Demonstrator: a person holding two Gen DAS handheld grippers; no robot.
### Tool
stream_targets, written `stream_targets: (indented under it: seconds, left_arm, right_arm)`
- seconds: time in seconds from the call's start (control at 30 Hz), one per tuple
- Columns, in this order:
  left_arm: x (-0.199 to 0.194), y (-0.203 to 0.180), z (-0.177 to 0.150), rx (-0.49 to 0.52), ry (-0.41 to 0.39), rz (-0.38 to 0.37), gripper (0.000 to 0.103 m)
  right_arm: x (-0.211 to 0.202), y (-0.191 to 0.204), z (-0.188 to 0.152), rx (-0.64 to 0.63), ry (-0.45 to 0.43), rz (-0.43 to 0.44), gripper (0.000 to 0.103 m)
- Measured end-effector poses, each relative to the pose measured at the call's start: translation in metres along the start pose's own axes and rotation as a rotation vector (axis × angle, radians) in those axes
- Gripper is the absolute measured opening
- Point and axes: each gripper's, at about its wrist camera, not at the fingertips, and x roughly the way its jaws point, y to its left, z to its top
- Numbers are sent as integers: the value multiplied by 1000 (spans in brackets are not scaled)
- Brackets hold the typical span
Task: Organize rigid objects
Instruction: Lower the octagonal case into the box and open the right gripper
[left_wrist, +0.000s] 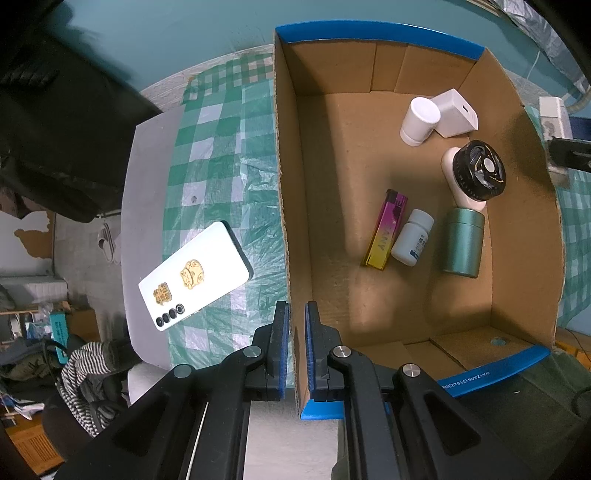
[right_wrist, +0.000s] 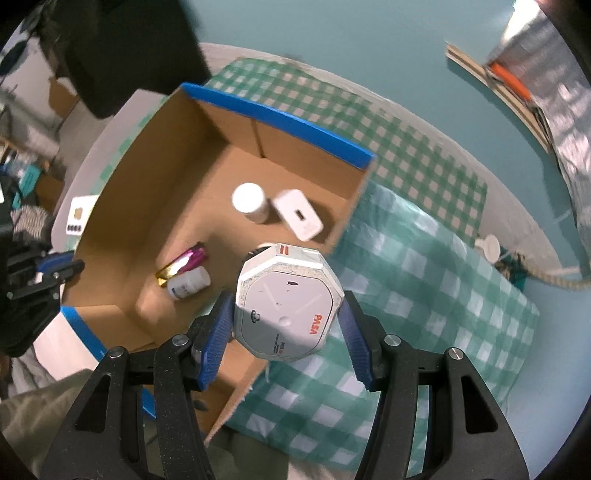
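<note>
six items already lie in the cardboard box (left_wrist: 517, 258), whose wall the left gripper (left_wrist: 295, 347) pinches, while the right gripper (right_wrist: 286, 332) clamps an octagonal box (right_wrist: 286, 306) above it; the phone (left_wrist: 194, 275) is outside.

Black tongs (left_wrist: 295, 347), blue ribbed pads (right_wrist: 218, 336), silver pivot screws.

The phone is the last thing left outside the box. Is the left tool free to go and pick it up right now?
Probably not yet. The left tool is shut on the cardboard box wall, so it must let go first. After that the way looks free: the white phone lies alone on the checked cloth just beside the box.
</note>
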Motion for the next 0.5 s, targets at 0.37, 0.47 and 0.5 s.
stream_targets:
  seconds: [0.37, 0.47, 0.5]
  left_arm:
    - [-1, 1, -1, -4, 0, 0, 8]
    - [-1, 1, -1, -3, 0, 0, 8]
    - [-1, 2, -1, -3, 0, 1, 8]
  right_arm:
    - [18, 34, 12, -153, 24, -10, 57]
    - [26, 40, 14, -181, 38, -15, 57]
    - [28, 43, 15, -192, 43, -17, 57]
